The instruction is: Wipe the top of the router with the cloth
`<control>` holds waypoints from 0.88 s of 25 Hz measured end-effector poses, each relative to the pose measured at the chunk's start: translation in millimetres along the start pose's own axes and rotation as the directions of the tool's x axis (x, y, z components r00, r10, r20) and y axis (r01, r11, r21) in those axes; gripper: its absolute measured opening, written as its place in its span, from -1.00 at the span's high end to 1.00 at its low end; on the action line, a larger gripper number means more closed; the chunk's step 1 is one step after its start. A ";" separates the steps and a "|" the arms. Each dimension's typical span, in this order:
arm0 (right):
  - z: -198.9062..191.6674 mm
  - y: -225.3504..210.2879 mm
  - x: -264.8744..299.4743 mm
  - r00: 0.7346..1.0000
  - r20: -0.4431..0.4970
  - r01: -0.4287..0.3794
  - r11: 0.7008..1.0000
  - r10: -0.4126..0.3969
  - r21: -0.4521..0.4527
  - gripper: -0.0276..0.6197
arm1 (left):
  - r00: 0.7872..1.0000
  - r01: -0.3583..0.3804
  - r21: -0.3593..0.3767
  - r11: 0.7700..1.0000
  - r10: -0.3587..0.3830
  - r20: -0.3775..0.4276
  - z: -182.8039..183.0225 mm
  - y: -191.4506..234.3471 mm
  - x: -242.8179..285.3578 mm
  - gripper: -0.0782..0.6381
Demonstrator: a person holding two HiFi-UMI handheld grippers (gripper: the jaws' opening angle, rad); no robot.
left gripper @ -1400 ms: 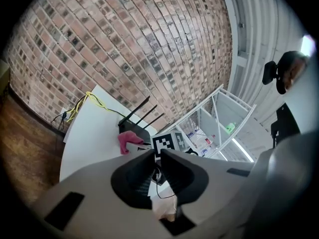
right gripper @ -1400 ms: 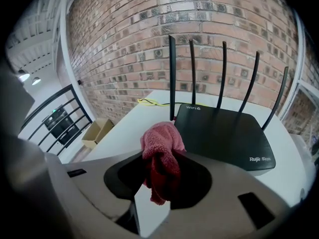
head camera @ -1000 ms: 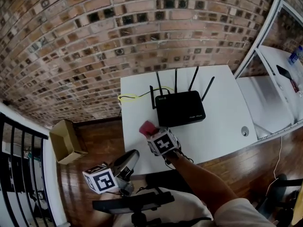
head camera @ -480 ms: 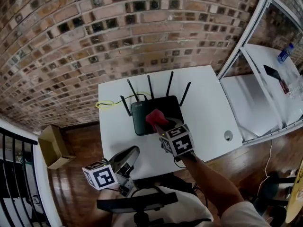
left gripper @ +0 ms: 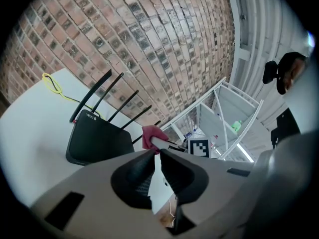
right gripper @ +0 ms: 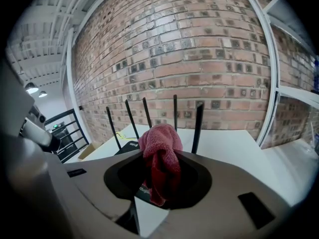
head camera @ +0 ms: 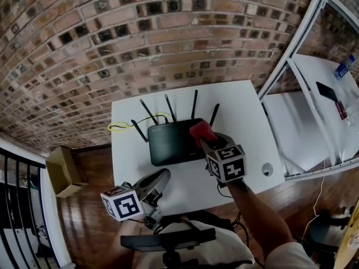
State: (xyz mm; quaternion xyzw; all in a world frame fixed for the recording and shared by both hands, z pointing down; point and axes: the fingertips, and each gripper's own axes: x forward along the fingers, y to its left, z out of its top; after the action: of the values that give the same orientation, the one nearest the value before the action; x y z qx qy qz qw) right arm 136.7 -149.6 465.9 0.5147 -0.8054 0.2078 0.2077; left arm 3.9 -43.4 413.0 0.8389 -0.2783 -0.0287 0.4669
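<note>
**Item: right gripper** (head camera: 207,140). Jaws clamped on a dark red terry cloth (right gripper: 160,151). The cloth is bunched between the jaws and bulges out past their tips.

**Item: flat black plastic router with five thin antennas** (head camera: 170,143). It lies on the white desk (head camera: 247,112), beneath the right jaws and to their left. The antennas rise just beyond the jaw tips.

**Change:** a second ago the cloth hung short of the router's near edge. Half a second ago it sat over the middle of the top. Now it is at the right rear corner, beside the outermost antenna. Whether it is pressing on the surface cannot be told.

**Reading:** wiping is under way. One stroke has probably run from the near middle to the right end, and the left part of the top likely still needs a pass.

**Item: left gripper** (head camera: 159,181). Jaws drawn almost together with nothing between them. It is held low, with the router well ahead of its tips, and takes no part.
</note>
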 end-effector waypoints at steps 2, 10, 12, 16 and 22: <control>6.3 -16.0 -1.5 1.000 0.016 0.017 1.000 -0.017 -0.012 0.49 | 1.000 -0.019 0.003 1.000 0.019 -0.007 -0.8 2.2 9.9 0.68; 61.4 -56.4 -20.8 0.982 0.179 0.095 0.980 -0.063 -0.175 0.49 | 0.999 -0.047 -0.003 0.999 0.047 0.000 -2.3 -7.4 48.2 0.68; 75.6 -60.9 -25.9 0.972 0.224 0.119 0.971 -0.072 -0.207 0.49 | 0.998 -0.055 0.000 0.998 0.055 0.000 -2.5 -9.2 53.7 0.68; 80.9 -63.3 -20.2 0.967 0.239 0.152 0.955 -0.091 -0.254 0.49 | 0.998 -0.069 -0.003 0.998 0.069 -0.003 -3.9 -8.6 55.3 0.68; 43.1 -65.5 0.5 0.981 0.145 0.160 0.959 -0.129 -0.232 0.49 | 0.998 -0.057 -0.015 0.998 0.057 -0.030 -6.2 -2.0 46.9 0.68</control>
State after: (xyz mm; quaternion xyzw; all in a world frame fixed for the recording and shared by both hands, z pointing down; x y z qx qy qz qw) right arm 191.3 -198.7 438.4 0.5554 -0.7966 0.0585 0.2314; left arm 46.2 -61.0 424.8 0.8273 -0.2950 -0.0049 0.4781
